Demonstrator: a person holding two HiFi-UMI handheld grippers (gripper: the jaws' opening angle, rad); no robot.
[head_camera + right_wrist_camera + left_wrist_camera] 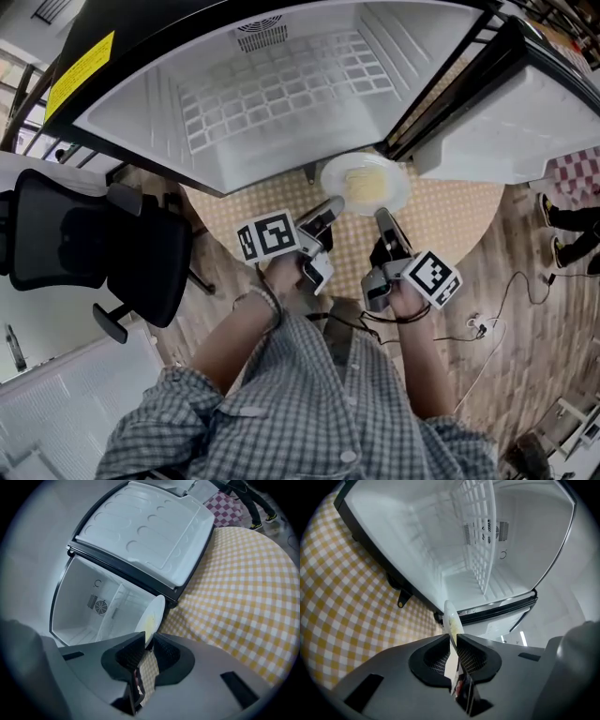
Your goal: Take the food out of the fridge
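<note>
A white plate (366, 183) with pale yellow food on it hangs over the round table (450, 216), just in front of the open white fridge (281, 84). My left gripper (333, 206) is shut on the plate's near left rim. My right gripper (382, 217) is shut on its near right rim. In the left gripper view the plate (451, 618) stands edge-on between the pads of the left gripper (453, 641). In the right gripper view the plate (152, 613) runs into the right gripper (149, 644). The fridge (93, 602) holds only a wire shelf (480, 531).
The fridge door (506, 122) stands swung open at the right. A yellow checked cloth (342, 597) covers the table. A black office chair (94, 244) is at the left. A person's shoes (567, 234) and loose cables (487, 323) are on the wooden floor at the right.
</note>
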